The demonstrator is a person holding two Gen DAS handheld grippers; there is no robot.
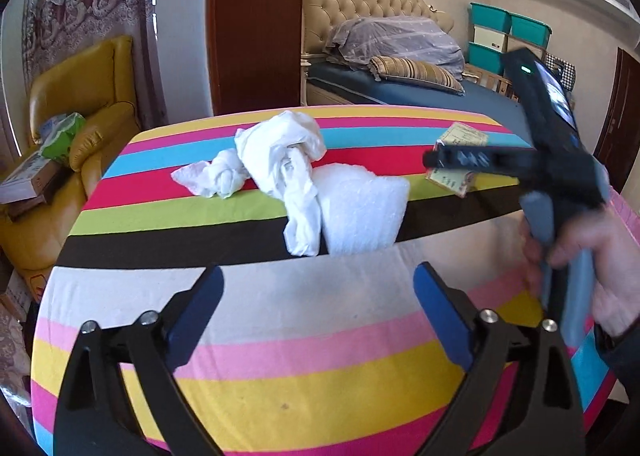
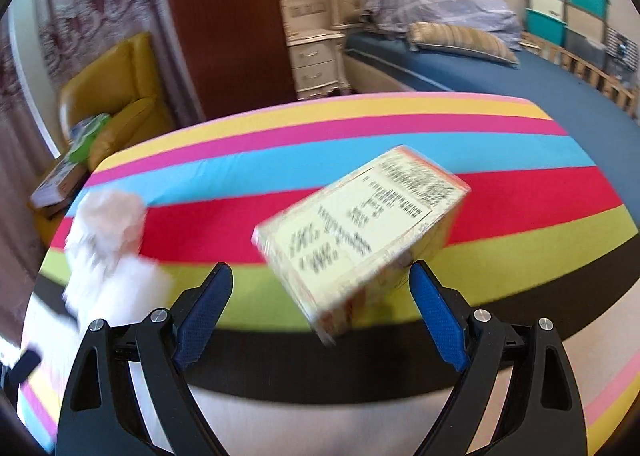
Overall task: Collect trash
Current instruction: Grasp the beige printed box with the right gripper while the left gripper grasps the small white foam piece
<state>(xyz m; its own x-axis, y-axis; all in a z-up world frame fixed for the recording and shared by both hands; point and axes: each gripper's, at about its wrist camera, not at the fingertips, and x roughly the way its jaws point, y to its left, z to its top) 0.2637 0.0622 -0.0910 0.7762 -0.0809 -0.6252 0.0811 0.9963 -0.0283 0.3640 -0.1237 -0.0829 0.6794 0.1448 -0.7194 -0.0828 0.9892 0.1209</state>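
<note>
One yellow box (image 2: 360,240) just ahead of right gripper (image 2: 322,276), jaws wide, empty. Three white wads (image 1: 280,160) beyond left gripper (image 1: 318,280), agape, empty; both angled down.

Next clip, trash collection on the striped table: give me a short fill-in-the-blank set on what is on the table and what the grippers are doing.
1. The left gripper is open and holds ____.
2. The crumpled tissues and the foam sheet are both ____ in colour.
3. The right gripper has its jaws open, pointing at a pale yellow printed ____.
4. Behind the striped tablecloth, at the left, stands a ____ armchair.

Missing words: nothing; white; box; yellow
</note>
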